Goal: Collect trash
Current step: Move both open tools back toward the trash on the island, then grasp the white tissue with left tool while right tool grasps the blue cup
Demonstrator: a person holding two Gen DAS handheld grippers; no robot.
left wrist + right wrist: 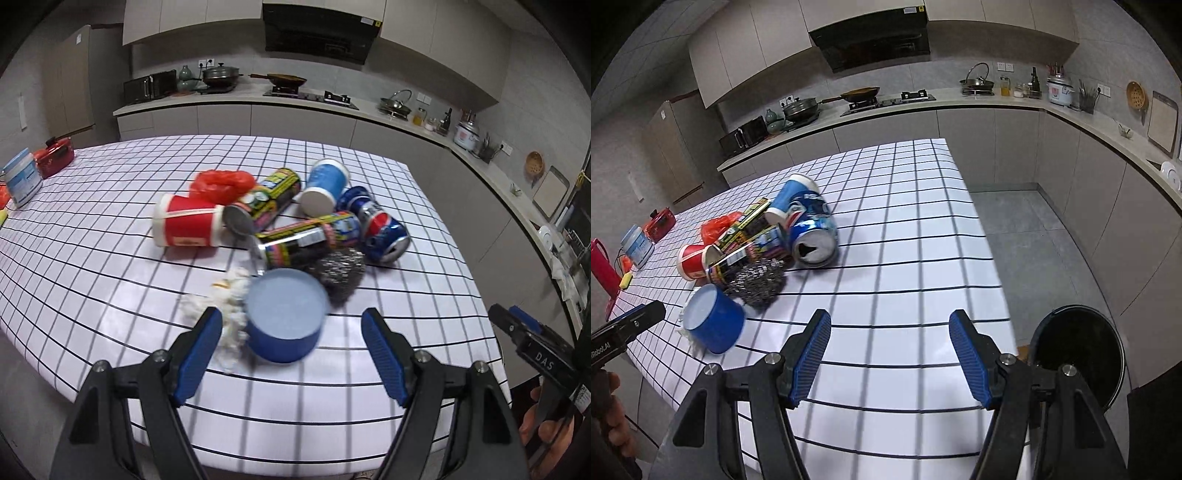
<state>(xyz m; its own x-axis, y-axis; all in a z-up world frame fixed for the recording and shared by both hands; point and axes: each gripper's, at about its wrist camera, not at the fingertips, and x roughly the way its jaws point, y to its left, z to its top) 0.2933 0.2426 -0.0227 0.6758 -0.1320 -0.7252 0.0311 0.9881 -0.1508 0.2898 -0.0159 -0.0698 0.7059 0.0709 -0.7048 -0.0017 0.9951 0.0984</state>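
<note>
The left gripper (291, 354) is wide open and holds nothing. The blue cup (282, 324) lies on its side just ahead, between its fingers, near the table's (110, 280) front edge. The right gripper (890, 354) gapes wide too, empty, over bare tablecloth.

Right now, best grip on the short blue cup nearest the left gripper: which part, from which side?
Take the short blue cup across its side wall, just under the rim. It seems to tilt toward the left wrist camera, pale inside showing. It sits just ahead of the open left gripper, so come straight forward, fingers either side. The white crumpled tissue touches its left side, so that finger may catch it.
</note>
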